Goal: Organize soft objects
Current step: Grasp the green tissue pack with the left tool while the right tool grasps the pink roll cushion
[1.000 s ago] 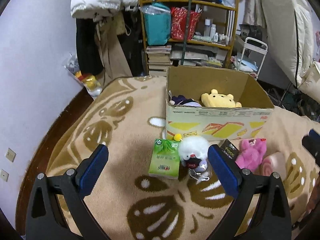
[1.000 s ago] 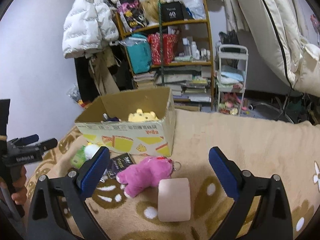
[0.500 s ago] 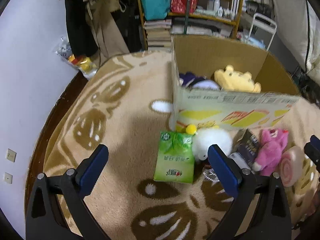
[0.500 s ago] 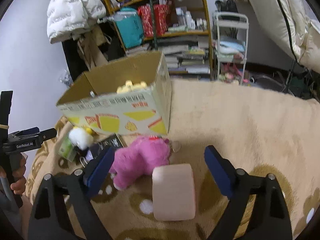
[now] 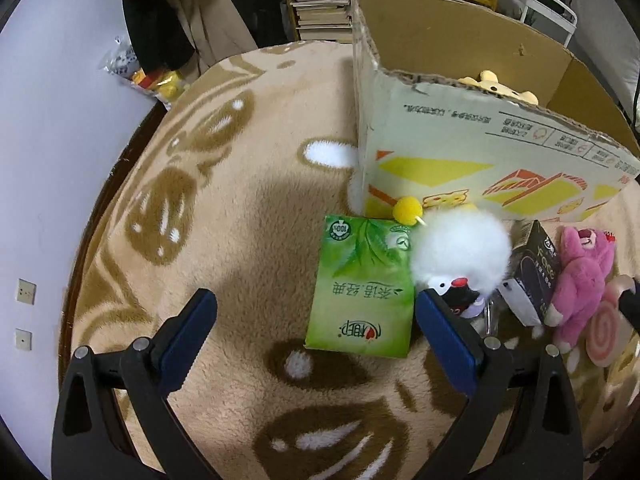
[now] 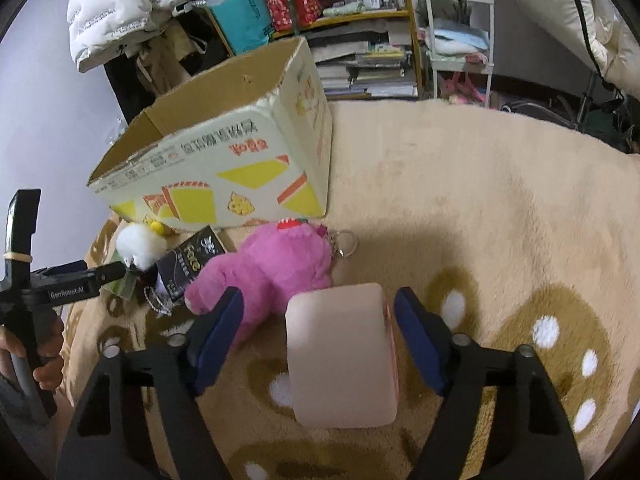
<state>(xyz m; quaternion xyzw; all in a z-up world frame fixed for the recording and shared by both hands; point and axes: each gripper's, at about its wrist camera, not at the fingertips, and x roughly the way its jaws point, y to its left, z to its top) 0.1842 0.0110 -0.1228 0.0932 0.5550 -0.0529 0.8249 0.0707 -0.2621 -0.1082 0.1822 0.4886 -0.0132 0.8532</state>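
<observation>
A green tissue pack (image 5: 360, 288) lies flat on the beige blanket, just ahead of my left gripper (image 5: 316, 340), which is open and empty. To its right are a white fluffy toy (image 5: 460, 256), a black packet (image 5: 536, 272) and a pink plush (image 5: 580, 276). My right gripper (image 6: 318, 336) straddles a pale pink roll cushion (image 6: 340, 356). Its jaws are closing with the roll between them, and a gap shows at the left pad. The pink plush (image 6: 272, 276) lies just left of the roll. The open cardboard box (image 6: 224, 160) holds a yellow plush (image 5: 500, 88).
The box (image 5: 460, 160) stands right behind the toys. Behind it are shelves (image 6: 360, 20) full of books and bags, hanging coats and a white cart (image 6: 456, 32). A person's hand (image 6: 16, 360) holds the left gripper at the left. Bare blanket (image 6: 480, 200) spreads to the right.
Both grippers have come down and tilted toward the blanket. The right jaws have narrowed around the pink roll. The green pack now sits closer to the left fingers.
</observation>
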